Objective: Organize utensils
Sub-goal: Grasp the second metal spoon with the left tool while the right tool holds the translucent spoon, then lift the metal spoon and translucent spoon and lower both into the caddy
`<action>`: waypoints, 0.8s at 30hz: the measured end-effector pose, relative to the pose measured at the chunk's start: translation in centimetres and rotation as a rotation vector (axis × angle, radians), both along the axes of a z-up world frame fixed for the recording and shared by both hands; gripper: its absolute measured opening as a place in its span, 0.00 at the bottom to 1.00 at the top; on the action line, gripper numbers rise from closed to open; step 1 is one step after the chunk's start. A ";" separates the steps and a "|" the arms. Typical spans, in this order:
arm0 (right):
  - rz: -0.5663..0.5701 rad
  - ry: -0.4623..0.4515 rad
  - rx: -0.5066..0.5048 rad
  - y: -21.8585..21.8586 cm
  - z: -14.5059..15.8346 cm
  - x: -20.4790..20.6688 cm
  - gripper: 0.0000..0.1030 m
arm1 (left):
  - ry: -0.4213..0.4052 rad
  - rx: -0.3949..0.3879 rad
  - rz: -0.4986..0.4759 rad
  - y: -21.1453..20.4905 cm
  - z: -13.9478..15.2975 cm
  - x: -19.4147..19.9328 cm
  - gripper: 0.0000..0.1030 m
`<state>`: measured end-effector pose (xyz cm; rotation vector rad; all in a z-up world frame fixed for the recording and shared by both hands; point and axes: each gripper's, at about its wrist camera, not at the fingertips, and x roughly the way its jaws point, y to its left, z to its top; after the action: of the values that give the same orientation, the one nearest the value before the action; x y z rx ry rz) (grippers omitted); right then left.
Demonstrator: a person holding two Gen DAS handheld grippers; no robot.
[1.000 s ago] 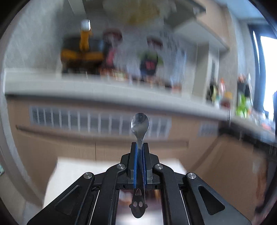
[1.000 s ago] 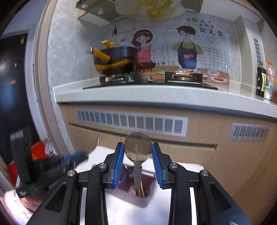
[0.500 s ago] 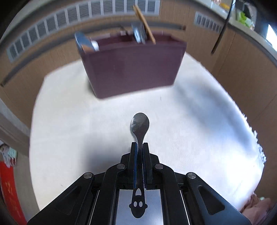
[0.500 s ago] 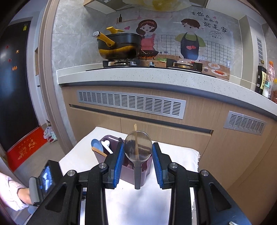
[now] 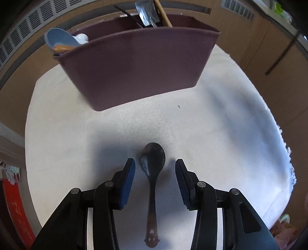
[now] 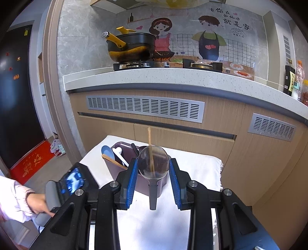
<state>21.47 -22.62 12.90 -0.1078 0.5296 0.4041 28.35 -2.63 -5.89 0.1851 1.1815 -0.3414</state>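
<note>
A small metal spoon (image 5: 152, 192) lies on the white cloth (image 5: 221, 125), bowl pointing toward the maroon utensil caddy (image 5: 138, 67). My left gripper (image 5: 154, 162) points steeply down over it. Its jaws are opening and the blue pads stand clear of the spoon on both sides. The caddy holds a blue spoon (image 5: 57, 39), a white spoon, metal utensils and a wooden chopstick (image 5: 163, 13). My right gripper (image 6: 153, 162) hovers before the caddy (image 6: 141, 185), shut on the bowl of a large metal spoon (image 6: 154, 165) whose handle points back at the camera.
The cloth-covered table (image 6: 196, 167) stands against wooden cabinet fronts (image 6: 192, 138) under a stone counter (image 6: 173, 77) with a black-and-yellow pot (image 6: 130, 46) on the stove. A person's hand (image 6: 38, 203) holds the left gripper's handle at the lower left. A red mat (image 6: 32, 163) lies on the floor.
My left gripper tilted down from facing the counter, sank to the cloth and opened, letting go of the small spoon. My right gripper kept its hold on the large spoon, drifting slightly.
</note>
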 end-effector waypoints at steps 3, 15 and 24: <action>-0.003 0.004 0.001 -0.3 -0.2 -0.2 0.29 | 0.011 -0.003 0.001 -0.5 -0.7 0.6 0.41; -0.017 -0.122 0.011 0.1 4.3 -1.5 0.29 | -0.449 -0.265 0.001 2.5 14.3 -4.6 0.28; -0.028 -0.259 0.045 3.0 10.1 1.7 0.29 | -0.930 -0.410 0.075 3.9 28.0 -2.7 0.28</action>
<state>23.21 -19.66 23.04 -0.1074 0.2660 0.3684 25.65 1.26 22.11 -0.0656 0.1873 -0.3630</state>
